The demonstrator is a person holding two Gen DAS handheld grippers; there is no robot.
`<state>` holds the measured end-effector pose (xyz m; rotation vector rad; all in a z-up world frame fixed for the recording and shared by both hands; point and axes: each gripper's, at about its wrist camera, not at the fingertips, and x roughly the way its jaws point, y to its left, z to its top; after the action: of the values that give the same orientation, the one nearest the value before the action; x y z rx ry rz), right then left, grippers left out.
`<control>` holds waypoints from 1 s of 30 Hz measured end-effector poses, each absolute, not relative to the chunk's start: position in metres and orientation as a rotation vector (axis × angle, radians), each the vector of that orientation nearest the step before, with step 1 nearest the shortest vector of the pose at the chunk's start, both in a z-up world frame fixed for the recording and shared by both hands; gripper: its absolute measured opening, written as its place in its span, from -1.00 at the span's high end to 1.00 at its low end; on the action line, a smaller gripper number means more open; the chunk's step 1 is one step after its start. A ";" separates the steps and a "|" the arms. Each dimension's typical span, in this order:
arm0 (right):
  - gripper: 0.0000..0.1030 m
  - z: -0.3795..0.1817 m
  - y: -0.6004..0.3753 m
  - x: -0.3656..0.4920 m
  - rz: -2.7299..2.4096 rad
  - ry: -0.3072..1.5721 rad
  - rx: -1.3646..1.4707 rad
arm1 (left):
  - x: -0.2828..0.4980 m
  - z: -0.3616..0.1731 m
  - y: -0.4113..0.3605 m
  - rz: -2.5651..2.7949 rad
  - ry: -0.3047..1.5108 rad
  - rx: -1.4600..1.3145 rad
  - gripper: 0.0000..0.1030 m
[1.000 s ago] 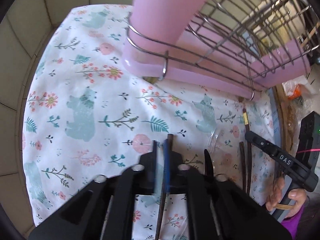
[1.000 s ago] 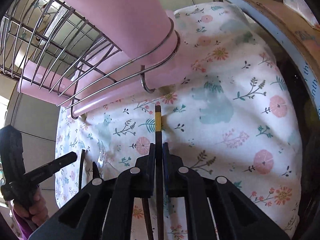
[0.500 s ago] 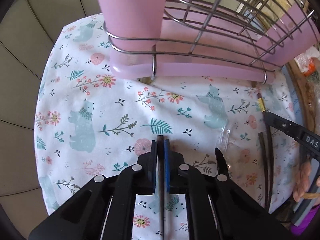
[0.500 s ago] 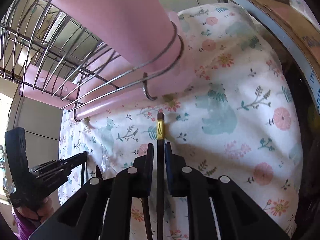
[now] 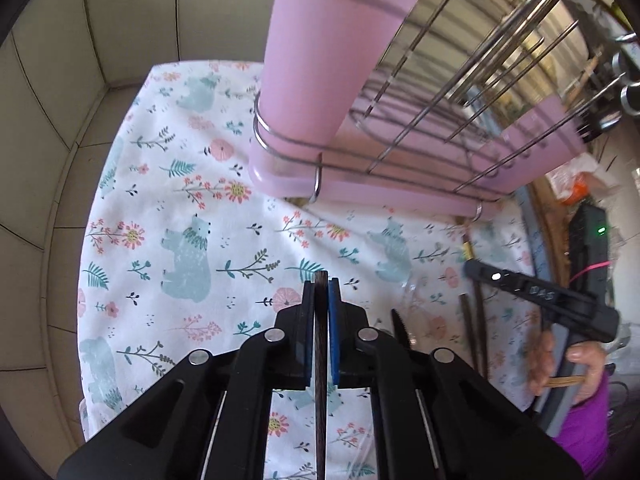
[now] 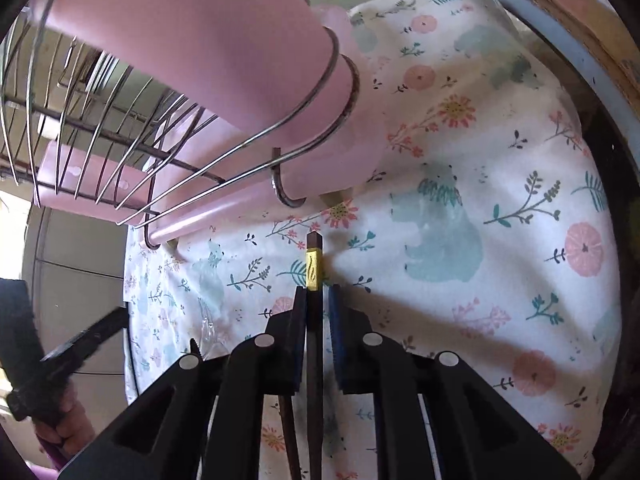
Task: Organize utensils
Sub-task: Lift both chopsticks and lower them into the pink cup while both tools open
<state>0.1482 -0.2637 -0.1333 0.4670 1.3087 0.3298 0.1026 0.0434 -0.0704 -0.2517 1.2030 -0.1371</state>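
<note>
My left gripper (image 5: 320, 284) is shut on a dark chopstick (image 5: 320, 380), held above the floral cloth (image 5: 180, 200). A pink utensil cup (image 5: 328, 60) stands in a wire ring straight ahead. My right gripper (image 6: 316, 292) is closing its jaws on a dark chopstick with a gold band (image 6: 314, 268), whose tip points at the pink cup (image 6: 200, 40). A second dark chopstick (image 6: 289, 428) lies on the cloth under that gripper. In the left wrist view two more chopsticks (image 5: 476, 328) lie beside the right gripper (image 5: 476, 270).
A wire dish rack (image 5: 460, 80) on a pink drip tray (image 5: 400, 196) fills the far side. A black serrated knife (image 5: 398, 326) and a clear plastic utensil (image 6: 208, 320) lie on the cloth. A tiled wall (image 5: 60, 120) stands on the left; a person's hand (image 5: 576, 364) is at the right.
My left gripper has closed on its chopstick and risen with it off the cloth. The right gripper has stayed in place with the gold-banded chopstick between its jaws.
</note>
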 end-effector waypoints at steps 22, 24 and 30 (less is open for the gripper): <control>0.86 0.049 -0.278 0.063 0.360 0.673 0.352 | 0.052 0.057 0.068 -0.133 0.688 -0.352 0.89; 0.86 0.069 -0.281 0.059 0.360 0.608 0.334 | 0.050 0.068 0.070 -0.126 0.634 -0.354 0.89; 0.86 0.125 -0.280 0.058 0.343 0.401 0.299 | 0.056 0.104 0.075 -0.109 0.471 -0.393 0.89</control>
<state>0.0578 -0.2796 0.1247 0.2985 0.4006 0.3433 0.0556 0.0746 0.1042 -0.3930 0.4712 -0.1092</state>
